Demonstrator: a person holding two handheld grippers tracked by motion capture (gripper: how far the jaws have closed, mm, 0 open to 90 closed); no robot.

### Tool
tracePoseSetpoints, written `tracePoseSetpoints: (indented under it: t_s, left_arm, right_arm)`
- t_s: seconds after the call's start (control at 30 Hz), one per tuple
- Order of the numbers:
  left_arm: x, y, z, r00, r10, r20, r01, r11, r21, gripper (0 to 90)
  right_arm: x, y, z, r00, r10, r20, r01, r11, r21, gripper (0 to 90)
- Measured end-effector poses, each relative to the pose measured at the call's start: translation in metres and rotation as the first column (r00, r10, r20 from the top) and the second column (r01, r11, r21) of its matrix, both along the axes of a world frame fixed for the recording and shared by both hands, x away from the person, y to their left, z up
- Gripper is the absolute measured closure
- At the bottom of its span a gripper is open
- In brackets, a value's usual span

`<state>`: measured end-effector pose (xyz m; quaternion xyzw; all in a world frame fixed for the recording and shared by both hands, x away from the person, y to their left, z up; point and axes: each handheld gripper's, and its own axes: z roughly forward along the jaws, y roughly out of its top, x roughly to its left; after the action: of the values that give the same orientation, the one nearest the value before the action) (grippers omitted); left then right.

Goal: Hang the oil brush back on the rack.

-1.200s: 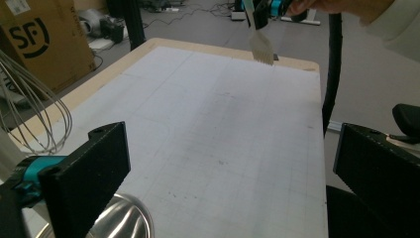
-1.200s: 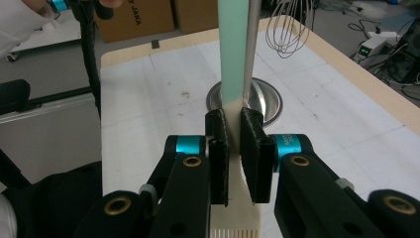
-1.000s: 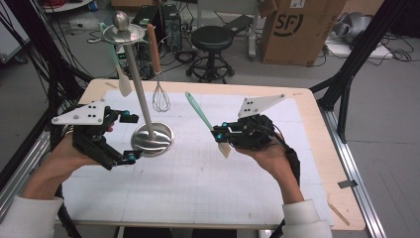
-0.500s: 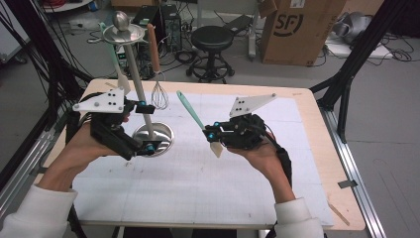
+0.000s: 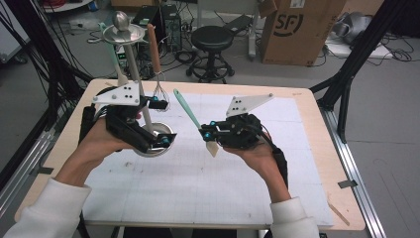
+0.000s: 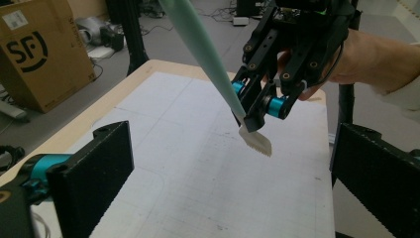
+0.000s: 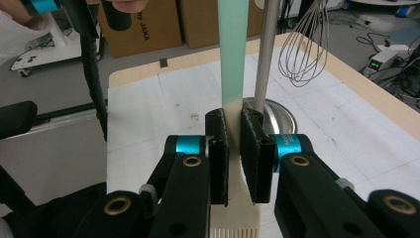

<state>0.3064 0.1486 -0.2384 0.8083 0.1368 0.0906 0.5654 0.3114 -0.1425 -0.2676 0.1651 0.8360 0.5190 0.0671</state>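
The left claw (image 5: 161, 121), jaws apart, has drifted in beside the steel utensil stand (image 5: 140, 106); the right claw (image 5: 207, 135) stays clamped on the mint-handled pastry brush (image 5: 188, 109), held above the table (image 5: 317, 148), probably ready for hanging.

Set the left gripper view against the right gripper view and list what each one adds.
Left gripper view: the SF cardboard box, and the right tongs seen from outside, shut on the basting brush just above its cream head. Right gripper view: the wire whisk and the steel stand with its round base. Both: the brush's mint handle and the white gridded mat.
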Motion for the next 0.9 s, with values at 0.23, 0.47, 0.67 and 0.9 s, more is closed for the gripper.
tracePoseSetpoints:
  t_s: [0.23, 0.47, 0.67, 0.9]
  left_arm:
    - [0.000, -0.009, 0.001, 1.0000, -0.008, -0.005, 0.008, 1.0000, -0.004, 11.2]
    - [0.001, -0.017, 0.000, 0.9999, 0.006, -0.012, -0.007, 0.9999, -0.013, 22.3]
    - [0.001, -0.024, -0.001, 0.9996, 0.006, -0.029, -0.007, 0.9997, -0.024, 28.4]
    - [0.003, -0.024, -0.001, 0.9989, 0.008, -0.047, -0.010, 0.9992, -0.039, 46.0]
  right_arm:
    - [0.000, 0.004, 0.001, 0.9999, 0.010, -0.003, -0.010, 1.000, 0.020, 81.8]
    - [0.001, 0.007, 0.002, 1.0000, 0.004, 0.003, -0.004, 1.000, 0.026, 81.8]
    - [0.002, 0.008, 0.002, 0.9999, 0.000, 0.014, -0.001, 0.999, 0.032, 81.8]
    - [0.002, 0.009, 0.002, 0.9999, -0.006, 0.010, 0.006, 0.999, 0.033, 81.8]
